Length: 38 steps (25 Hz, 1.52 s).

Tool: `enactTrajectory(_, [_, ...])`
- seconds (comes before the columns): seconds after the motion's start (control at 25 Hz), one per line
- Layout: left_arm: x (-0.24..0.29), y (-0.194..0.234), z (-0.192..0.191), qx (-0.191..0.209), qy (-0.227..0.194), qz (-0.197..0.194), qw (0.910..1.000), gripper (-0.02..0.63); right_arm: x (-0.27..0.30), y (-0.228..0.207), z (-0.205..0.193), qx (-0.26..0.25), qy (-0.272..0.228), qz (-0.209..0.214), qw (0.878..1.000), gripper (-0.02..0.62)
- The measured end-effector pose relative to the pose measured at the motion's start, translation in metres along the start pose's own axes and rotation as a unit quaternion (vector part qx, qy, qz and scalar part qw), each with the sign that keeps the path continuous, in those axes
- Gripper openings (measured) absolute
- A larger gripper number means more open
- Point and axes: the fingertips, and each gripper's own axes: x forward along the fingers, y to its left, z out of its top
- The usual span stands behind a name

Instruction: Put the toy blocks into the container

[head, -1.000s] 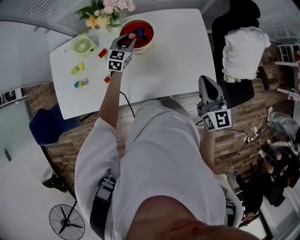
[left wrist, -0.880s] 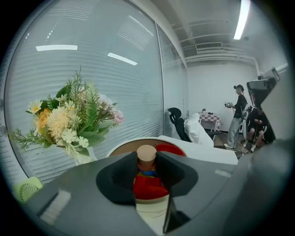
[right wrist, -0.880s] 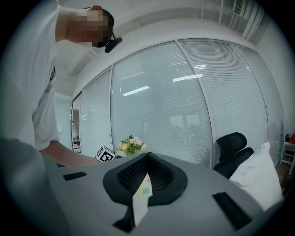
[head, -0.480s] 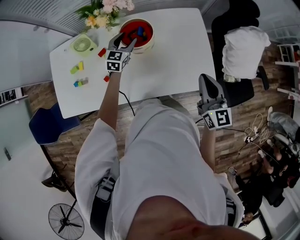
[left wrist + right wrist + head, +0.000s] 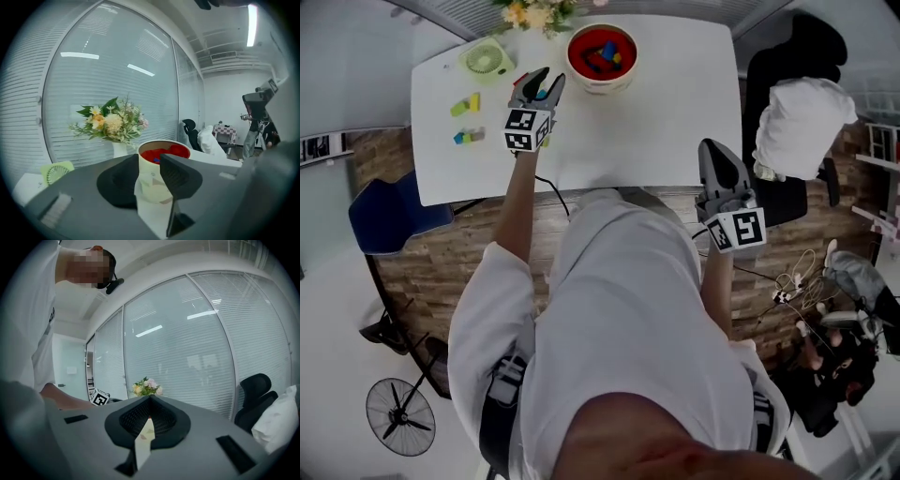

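Counts: 1 container [image 5: 600, 86], cream outside, red inside, near the far edge of the table [image 5: 666, 122]. It holds several blocks [image 5: 605, 54]; blue, yellow and red show, exact no. unclear. Loose on the table's left part: 1 yellow-green pair [image 5: 467, 105], 1 blue-green pair [image 5: 469, 137], and 1 red block [image 5: 520, 80] just beside the left gripper. Also 1 small green desk fan [image 5: 486, 58] and 1 bunch of flowers [image 5: 534, 11] at the far edge.

2 grippers. Left gripper [image 5: 546, 79] is over the table, btwn the loose blocks and the container, tips near the container but apart from it. Its fingers are spread w/ nothing pinched and have just been closing. In the left gripper view the container shows beyond the gap. Right gripper [image 5: 714, 150] is off the table, just past the near edge on the right, fingers pressed together, nothing btwn them.

Room: the table's ctr and right half are bare. 1 black chair [image 5: 797, 47] w/ a white cloth [image 5: 802, 112] sits right of the table. 1 blue chair [image 5: 389, 220] is at the left near corner. 1 floor fan [image 5: 398, 417] stands lower left.
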Motion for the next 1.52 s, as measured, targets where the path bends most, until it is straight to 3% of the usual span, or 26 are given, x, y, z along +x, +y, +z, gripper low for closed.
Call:
enactTrajectory(0.08, [-0.019,0.01,-0.008,-0.004,0.0,0.014,0.9999,0.113,0.01,0.008,0.001,-0.003,0.001,0.017,1.0,0.002])
enactTrajectory(0.2, [-0.053,0.027,-0.021,-0.012,0.0,0.045,0.9989,0.004,0.027,0.02,0.002,-0.007,0.004,0.048,0.999,0.002])
enactTrajectory(0.52, [-0.136,0.061,-0.076,-0.046,0.02,0.137,0.9893,-0.002,0.064,0.055,0.002,-0.017,0.012,0.119,0.993,0.002])
enactTrajectory(0.68, [-0.163,0.07,-0.111,-0.082,0.031,0.16,0.9833,-0.002,0.074,0.07,0.001,-0.021,0.019,0.14,0.99,0.002])
enactTrajectory(0.92, [-0.17,0.076,-0.145,-0.094,0.047,0.168,0.9802,0.001,0.082,0.08,-0.003,-0.026,0.031,0.148,0.988,0.002])
enactTrajectory(0.96, [-0.166,0.076,-0.15,-0.099,0.048,0.163,0.9804,0.011,0.083,0.081,-0.004,-0.026,0.032,0.147,0.988,0.002])
enactTrajectory(1.08, [-0.155,0.075,-0.164,-0.105,0.064,0.154,0.9805,0.172,0.085,0.084,-0.004,-0.03,0.034,0.144,0.988,0.002])
enactTrajectory(1.16, [-0.149,0.074,-0.176,-0.104,0.079,0.15,0.98,0.218,0.085,0.086,-0.003,-0.033,0.035,0.142,0.989,0.002])
enactTrajectory(1.52, [-0.121,0.06,-0.218,-0.103,0.121,0.114,0.9806,0.235,0.082,0.088,-0.005,-0.043,0.05,0.123,0.99,0.002])
